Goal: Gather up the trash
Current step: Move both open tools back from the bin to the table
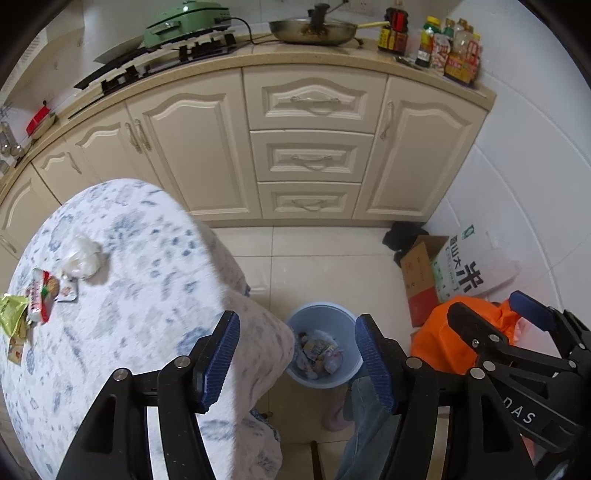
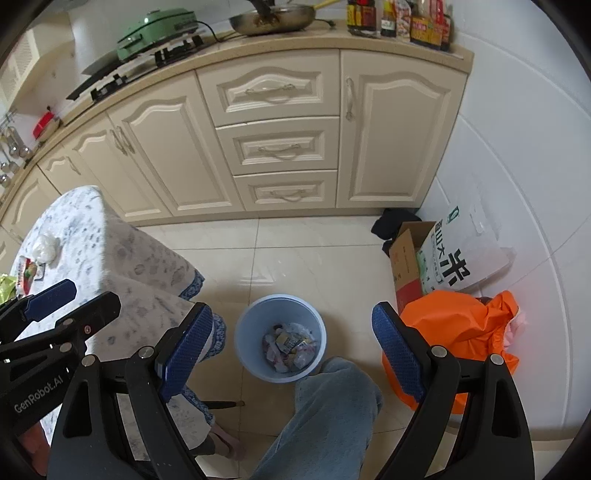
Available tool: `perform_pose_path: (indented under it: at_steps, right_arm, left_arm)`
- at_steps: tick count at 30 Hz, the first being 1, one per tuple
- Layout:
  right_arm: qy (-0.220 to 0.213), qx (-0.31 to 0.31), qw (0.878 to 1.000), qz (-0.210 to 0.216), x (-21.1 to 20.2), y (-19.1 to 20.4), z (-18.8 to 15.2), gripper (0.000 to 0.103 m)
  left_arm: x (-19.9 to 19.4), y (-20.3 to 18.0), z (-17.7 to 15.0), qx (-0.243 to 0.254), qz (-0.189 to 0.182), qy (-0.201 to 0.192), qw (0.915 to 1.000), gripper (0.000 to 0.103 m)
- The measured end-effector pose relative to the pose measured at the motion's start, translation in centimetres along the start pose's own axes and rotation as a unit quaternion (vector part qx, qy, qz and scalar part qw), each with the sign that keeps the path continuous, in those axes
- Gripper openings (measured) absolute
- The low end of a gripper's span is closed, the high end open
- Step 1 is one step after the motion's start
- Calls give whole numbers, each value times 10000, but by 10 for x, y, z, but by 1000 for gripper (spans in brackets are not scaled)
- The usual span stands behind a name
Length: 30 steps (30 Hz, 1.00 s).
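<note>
While both claws hang above the tiled floor, we see neither one gripping anything. Our left claw (image 1: pixel 297 356) stands partly open, with only air between its blue pads; below the gap sits the bin (image 1: pixel 324 378). Our right claw (image 2: pixel 291 350) is spread wide and also empty, and the same pale blue bin (image 2: pixel 251 332) shows between its fingers.

That bin stands on the floor just off the near corner of the surface (image 1: pixel 155 258), which is draped in a white cloth with blue flecks. Crumpled wrappers and paper lie at the bottom of it.

More trash waits on the surface, near its left edge: a crumpled white plastic bag (image 1: pixel 82 254), a red and white snack packet (image 1: pixel 41 293) just beside it, a small flat sachet (image 1: pixel 68 291) touching that packet, and a green wrapper (image 1: pixel 13 314) at the very edge of the left wrist view.

On the floor to the right of the bin we see an orange bag (image 2: pixel 454 332), and behind it a cardboard box (image 2: pixel 406 262) holding a white rice sack (image 2: pixel 454 258), set against the wall. A leg in blue jeans (image 2: pixel 332 413) comes up from below, close to the bin.

Cream cabinets (image 1: pixel 310 147) run along the back, with a pan (image 1: pixel 314 31) and bottles (image 1: pixel 436 44) on top.
</note>
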State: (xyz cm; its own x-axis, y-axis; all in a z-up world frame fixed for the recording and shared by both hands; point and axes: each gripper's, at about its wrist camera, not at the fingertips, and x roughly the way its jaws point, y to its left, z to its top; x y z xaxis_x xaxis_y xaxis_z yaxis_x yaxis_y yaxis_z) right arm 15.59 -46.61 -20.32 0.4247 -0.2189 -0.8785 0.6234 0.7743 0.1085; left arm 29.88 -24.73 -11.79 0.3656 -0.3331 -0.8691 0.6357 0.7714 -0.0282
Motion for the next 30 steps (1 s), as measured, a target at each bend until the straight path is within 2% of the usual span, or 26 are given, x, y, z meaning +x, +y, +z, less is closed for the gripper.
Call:
perform_pose_path:
  at_steps: [9, 16, 25, 30]
  right_arm:
    - [-147, -475, 9984, 252, -20, 56, -4, 93]
    - [-177, -977, 9934, 572, -26, 119, -4, 94]
    - [-81, -1658, 9811, 995, -24, 209, -12, 94]
    - [44, -1994, 9732, 1147, -17, 257, -16, 94]
  left_arm:
    - [-47, 55, -32, -465, 203, -263, 9984, 62]
    - [-85, 117, -62, -1008, 552, -444, 9924, 67]
    - [-119, 212, -97, -1896, 1046, -510, 9749, 68]
    - [-126, 263, -111, -2219, 1279, -568, 9650, 69]
